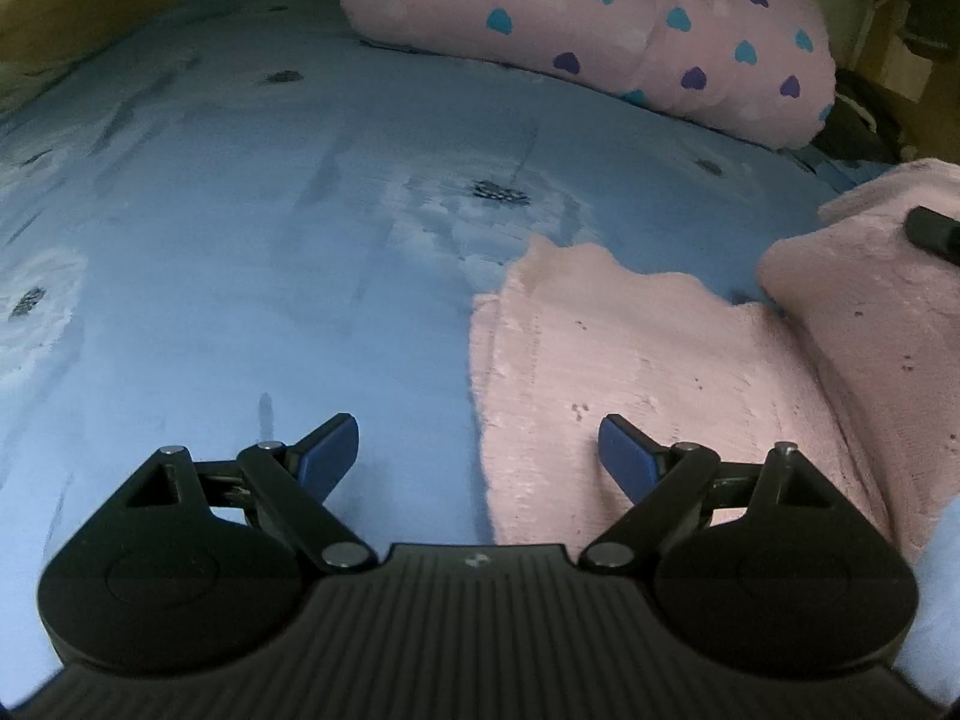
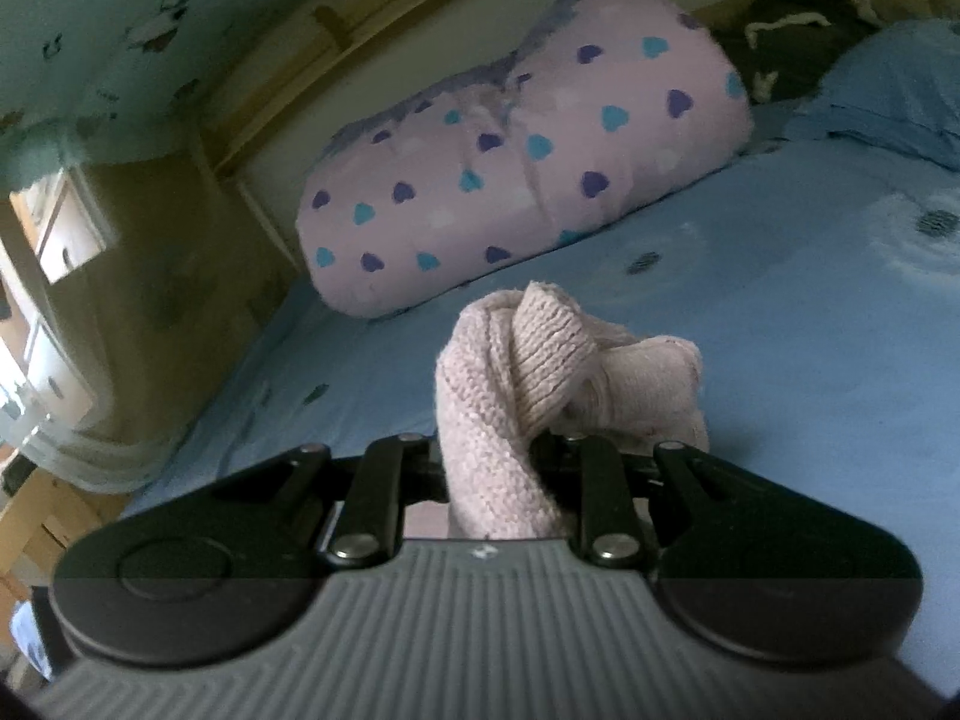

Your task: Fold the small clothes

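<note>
A small pink knitted garment lies spread on the blue bed sheet, its right part folded up into a raised hump. My left gripper hovers open over the garment's left edge, with nothing between its blue pads. A dark tip of the other gripper pokes in at the right edge, on the lifted fold. In the right wrist view, my right gripper is shut on a bunched ribbed part of the pink garment, held above the sheet; its fingertips are hidden by the cloth.
A rolled pink blanket with purple and teal hearts lies at the far side of the bed. A blue pillow and a dark bundle sit at the head end. A wooden bed frame and a wall border the mattress.
</note>
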